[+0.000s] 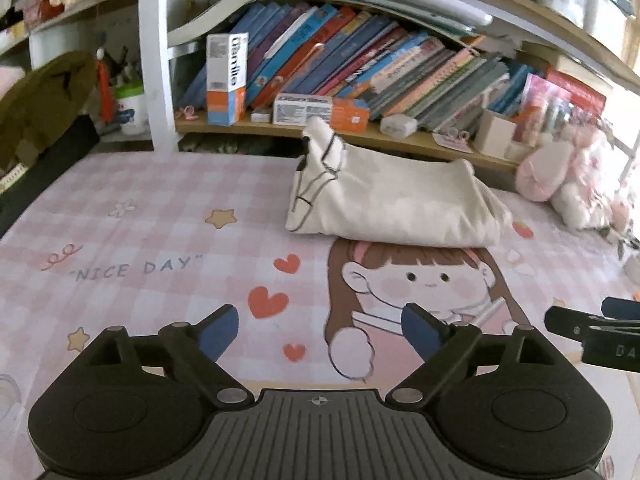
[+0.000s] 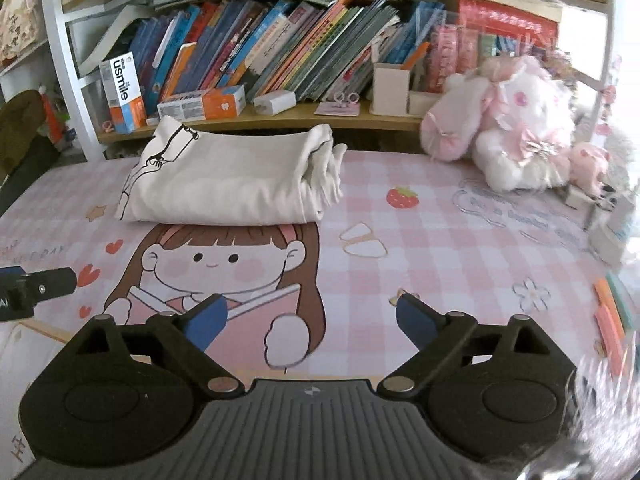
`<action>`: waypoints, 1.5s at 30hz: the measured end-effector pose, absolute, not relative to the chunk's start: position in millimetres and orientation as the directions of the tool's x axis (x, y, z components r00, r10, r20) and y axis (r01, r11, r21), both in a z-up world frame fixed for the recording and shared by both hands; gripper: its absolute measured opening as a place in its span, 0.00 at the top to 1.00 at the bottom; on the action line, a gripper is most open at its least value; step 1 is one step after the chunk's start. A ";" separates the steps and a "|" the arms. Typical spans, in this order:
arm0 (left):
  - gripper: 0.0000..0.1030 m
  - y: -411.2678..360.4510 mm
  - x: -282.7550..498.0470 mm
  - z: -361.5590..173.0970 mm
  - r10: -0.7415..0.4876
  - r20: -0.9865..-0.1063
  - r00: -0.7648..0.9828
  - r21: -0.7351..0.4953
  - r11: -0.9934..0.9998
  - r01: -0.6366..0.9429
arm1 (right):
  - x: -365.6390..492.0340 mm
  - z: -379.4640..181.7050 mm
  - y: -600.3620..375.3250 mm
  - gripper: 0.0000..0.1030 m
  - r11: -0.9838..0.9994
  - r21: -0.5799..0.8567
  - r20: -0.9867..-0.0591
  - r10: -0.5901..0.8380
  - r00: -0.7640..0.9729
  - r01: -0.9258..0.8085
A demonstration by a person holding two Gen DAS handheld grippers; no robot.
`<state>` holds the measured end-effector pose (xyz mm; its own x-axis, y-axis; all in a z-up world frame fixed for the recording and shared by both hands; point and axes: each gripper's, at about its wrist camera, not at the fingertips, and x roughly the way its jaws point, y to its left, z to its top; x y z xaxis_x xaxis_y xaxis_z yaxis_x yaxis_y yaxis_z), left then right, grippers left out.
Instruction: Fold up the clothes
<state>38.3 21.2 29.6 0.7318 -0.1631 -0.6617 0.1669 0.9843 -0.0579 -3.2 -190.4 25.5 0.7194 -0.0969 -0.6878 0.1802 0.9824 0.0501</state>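
Observation:
A cream garment (image 1: 392,204) with black line art lies folded into a compact bundle at the far side of the pink checked mat (image 1: 140,208), close to the bookshelf. The same cream garment (image 2: 228,176) sits left of centre in the right wrist view, above the cartoon girl print on the mat (image 2: 460,248). My left gripper (image 1: 320,328) hovers open over the near part of the mat, well short of the bundle, nothing between its blue pads. My right gripper (image 2: 308,318) is open too, empty, equally far back. Each gripper shows at the edge of the other's view.
A low wooden shelf (image 1: 380,136) packed with books and small boxes runs behind the mat. A pink and white plush toy (image 2: 516,128) sits at the back right. A dark bag (image 1: 44,112) stands at the left. Small items lie at the mat's right edge (image 2: 612,312).

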 end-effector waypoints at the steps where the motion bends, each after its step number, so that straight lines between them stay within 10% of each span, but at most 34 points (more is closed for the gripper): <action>1: 0.11 18.9 33.7 30.1 -0.163 -0.657 0.736 -0.052 0.984 0.171 | -7.7 25.3 -188.8 0.06 0.982 0.047 -0.683 -0.103 0.723 0.184; 45: 0.03 -0.9 11.9 39.5 -0.086 -0.628 0.773 0.039 0.989 0.142 | -27.9 30.9 -176.7 0.00 0.986 0.016 -0.659 -0.113 0.743 0.164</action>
<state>11.9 -0.9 39.5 0.7732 -0.0861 -0.6283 0.1423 0.9890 0.0395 -27.9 -176.7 30.9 0.7433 -0.1134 -0.6593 0.1644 0.9863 0.0157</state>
